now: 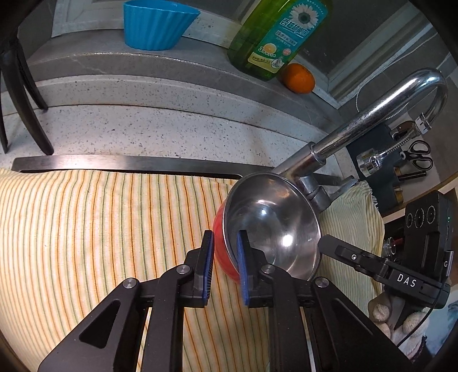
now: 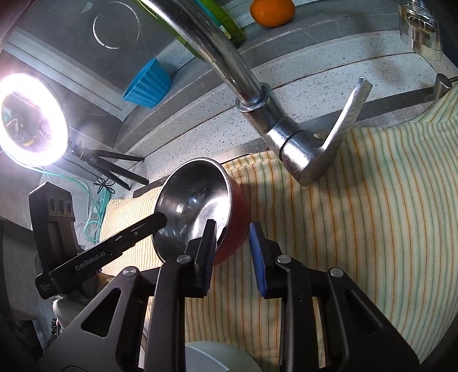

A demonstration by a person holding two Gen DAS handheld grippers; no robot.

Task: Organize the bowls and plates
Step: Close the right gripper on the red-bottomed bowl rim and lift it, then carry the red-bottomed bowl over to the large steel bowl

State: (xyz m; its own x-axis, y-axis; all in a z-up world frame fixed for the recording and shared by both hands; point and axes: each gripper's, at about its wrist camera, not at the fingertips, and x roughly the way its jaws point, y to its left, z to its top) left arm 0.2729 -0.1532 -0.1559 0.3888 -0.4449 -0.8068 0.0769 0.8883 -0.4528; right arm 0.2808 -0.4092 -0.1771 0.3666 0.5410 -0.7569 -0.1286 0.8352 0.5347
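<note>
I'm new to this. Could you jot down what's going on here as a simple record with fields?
Setting: striped cloth by a tap
Main item: steel bowl, red outside, tilted
Left gripper: clamped on the bowl's wall
Right gripper: straddles the opposite rim; grip unclear
Behind: blue cup, soap bottle, orange

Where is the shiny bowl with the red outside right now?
The red-sided steel bowl sits tilted on the striped cloth just below the tap. The left gripper and the right gripper each straddle its rim from opposite sides.
</note>
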